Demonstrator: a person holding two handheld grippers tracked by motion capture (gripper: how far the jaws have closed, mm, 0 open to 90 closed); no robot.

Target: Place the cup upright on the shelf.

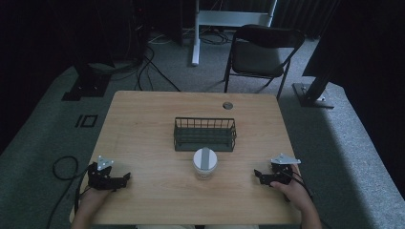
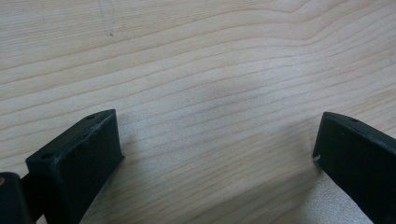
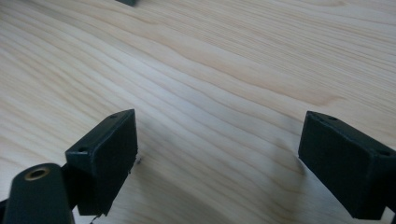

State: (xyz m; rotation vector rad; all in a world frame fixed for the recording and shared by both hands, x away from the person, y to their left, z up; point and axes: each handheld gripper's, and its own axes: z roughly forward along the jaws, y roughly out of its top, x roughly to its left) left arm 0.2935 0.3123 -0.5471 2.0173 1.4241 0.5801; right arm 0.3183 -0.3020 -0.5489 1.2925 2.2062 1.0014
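A white round jar [image 1: 205, 163] with a grey lid stripe stands on the wooden table [image 1: 143, 124], just in front of a dark wire basket [image 1: 205, 134]. My left gripper [image 1: 125, 178] rests near the table's front left, jaws wide apart over bare wood [image 2: 219, 135]. My right gripper [image 1: 258, 174] rests at the front right, also open, with nothing between its jaws [image 3: 217, 135]. Both grippers point inward toward the jar and stand well apart from it.
A round cable port [image 1: 228, 105] sits near the table's far edge. Beyond the table stand a dark folding chair [image 1: 260, 55] and a white stand [image 1: 196, 33]. Cables [image 1: 64, 169] lie on the grey carpet at left.
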